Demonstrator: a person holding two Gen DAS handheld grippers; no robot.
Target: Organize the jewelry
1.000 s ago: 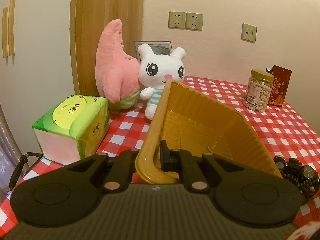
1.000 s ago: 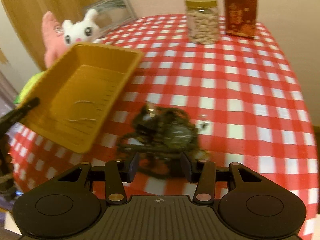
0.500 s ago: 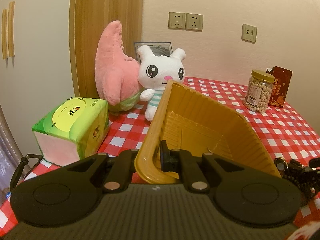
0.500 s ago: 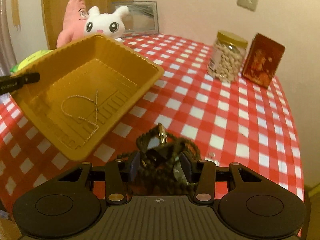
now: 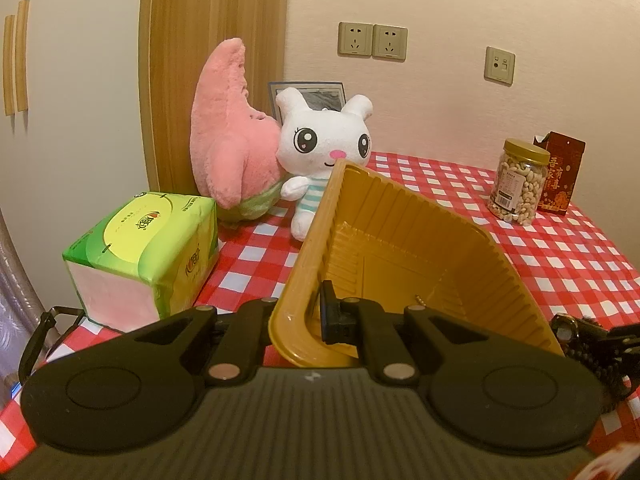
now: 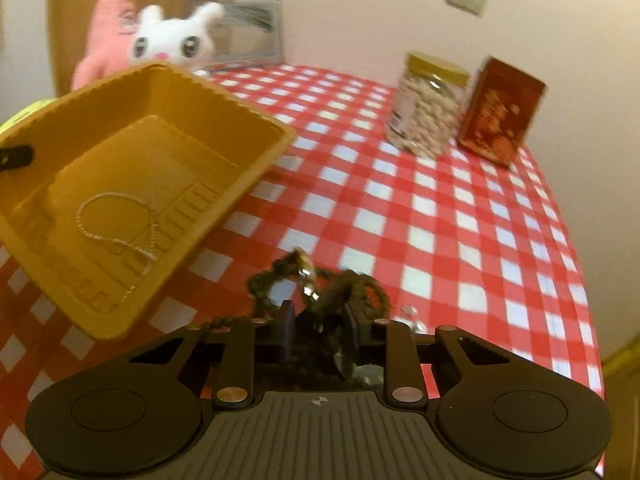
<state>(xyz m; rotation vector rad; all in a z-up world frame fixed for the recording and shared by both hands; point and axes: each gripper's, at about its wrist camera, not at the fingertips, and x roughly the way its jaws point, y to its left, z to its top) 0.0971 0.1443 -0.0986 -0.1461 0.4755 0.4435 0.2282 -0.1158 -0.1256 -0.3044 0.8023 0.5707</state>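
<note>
Jewelry was split between both tools. The left gripper had its jaws clamped on the near rim of the yellow tray, holding it tilted above the checked counter, and a thin silver chain lay on the tray floor. The right gripper, to the right of the tray, had its jaws closed on a tangle of dark beaded bracelets lifted off the counter. Farther away stood a white plush rabbit, a nut jar and a red box; a tissue pack sat at near left.
</note>
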